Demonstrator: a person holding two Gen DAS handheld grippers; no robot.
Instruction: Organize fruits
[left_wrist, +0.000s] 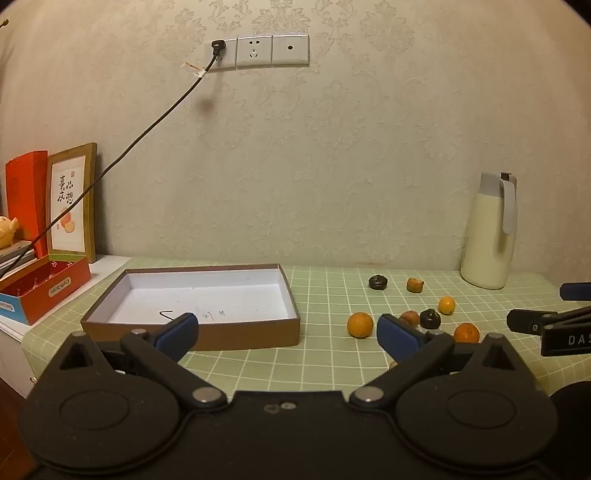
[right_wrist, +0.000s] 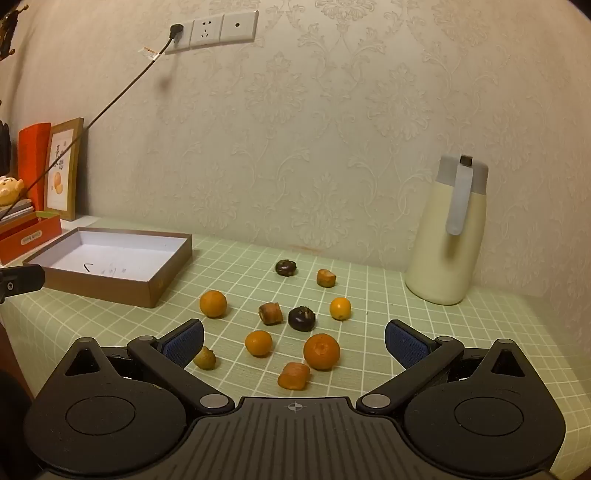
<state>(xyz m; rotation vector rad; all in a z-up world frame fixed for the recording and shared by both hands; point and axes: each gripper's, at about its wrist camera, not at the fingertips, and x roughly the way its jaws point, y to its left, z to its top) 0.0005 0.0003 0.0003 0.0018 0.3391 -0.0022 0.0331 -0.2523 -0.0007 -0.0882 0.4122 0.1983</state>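
Observation:
Several small fruits lie loose on the green checked tablecloth (right_wrist: 236, 273): oranges (right_wrist: 321, 351) (right_wrist: 212, 303) (right_wrist: 258, 343), dark round fruits (right_wrist: 301, 318) (right_wrist: 285, 267) and brownish pieces (right_wrist: 293, 375) (right_wrist: 270, 313). An empty brown box (right_wrist: 110, 264) with a white inside stands to their left; it also shows in the left wrist view (left_wrist: 199, 299). My right gripper (right_wrist: 293, 341) is open and empty, just before the fruit cluster. My left gripper (left_wrist: 286, 332) is open and empty, in front of the box's right corner, with an orange (left_wrist: 359, 324) between its fingers' line of sight.
A cream thermos jug (right_wrist: 448, 232) stands at the back right against the wall. An orange box (left_wrist: 44, 284), a framed picture (left_wrist: 72, 203) and a red card stand at the far left. A black cable (left_wrist: 147, 133) runs from the wall socket down to the left.

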